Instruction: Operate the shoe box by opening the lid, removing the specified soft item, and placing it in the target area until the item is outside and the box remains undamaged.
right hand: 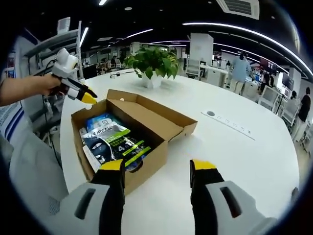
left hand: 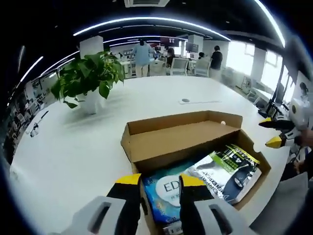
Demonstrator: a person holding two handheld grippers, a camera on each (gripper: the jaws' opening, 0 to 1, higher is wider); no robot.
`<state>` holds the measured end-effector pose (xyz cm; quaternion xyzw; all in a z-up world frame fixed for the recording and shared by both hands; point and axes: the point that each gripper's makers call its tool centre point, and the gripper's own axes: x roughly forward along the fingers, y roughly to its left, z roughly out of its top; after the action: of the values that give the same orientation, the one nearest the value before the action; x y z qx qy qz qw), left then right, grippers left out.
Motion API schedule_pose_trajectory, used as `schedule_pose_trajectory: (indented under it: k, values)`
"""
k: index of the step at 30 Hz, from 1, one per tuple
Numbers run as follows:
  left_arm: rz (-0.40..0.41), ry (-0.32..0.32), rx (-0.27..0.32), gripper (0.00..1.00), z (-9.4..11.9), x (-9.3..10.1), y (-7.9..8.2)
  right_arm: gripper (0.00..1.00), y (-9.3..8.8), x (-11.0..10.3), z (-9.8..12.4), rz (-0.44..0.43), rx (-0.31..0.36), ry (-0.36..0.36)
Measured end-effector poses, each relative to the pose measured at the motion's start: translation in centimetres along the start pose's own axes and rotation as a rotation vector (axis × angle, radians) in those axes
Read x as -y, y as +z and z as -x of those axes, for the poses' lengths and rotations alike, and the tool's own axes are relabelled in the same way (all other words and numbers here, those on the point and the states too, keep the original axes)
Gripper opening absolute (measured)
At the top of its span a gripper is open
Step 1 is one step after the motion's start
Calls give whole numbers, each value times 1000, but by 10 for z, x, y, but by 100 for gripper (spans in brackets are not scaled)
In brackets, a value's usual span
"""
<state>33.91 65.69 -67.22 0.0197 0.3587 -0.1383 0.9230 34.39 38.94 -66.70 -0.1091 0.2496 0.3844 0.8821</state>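
The brown cardboard shoe box [left hand: 146, 142] [right hand: 146, 164] lies on the white table with its lid [left hand: 181, 134] [right hand: 156, 115] folded back flat. Inside lie a blue soft packet [left hand: 164, 188] [right hand: 100, 121] and a white, green and black packet [left hand: 227, 171] [right hand: 115, 142]. My left gripper [left hand: 160, 181] [right hand: 87, 96] stands open just above the box's near edge, the blue packet showing between its jaws. My right gripper [right hand: 158, 166] [left hand: 271, 132] is open too, hovering over the table beside the box's outer wall, holding nothing.
A potted green plant [left hand: 90, 78] [right hand: 152, 63] stands on the table beyond the box. A round socket cover [left hand: 185, 101] [right hand: 210, 113] sits in the table top. The table edge [right hand: 66, 147] runs close to the box. Chairs and people are far behind.
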Motion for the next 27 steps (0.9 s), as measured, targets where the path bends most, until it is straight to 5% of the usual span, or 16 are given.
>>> schedule_pose_trajectory:
  k: [12, 27]
  values:
    - [58, -108, -104, 32, -2, 41, -33, 65, 2, -13, 19, -6, 11, 16]
    - [246, -219, -207, 28, -17, 75, -56, 67, -7, -28, 25, -10, -3, 48]
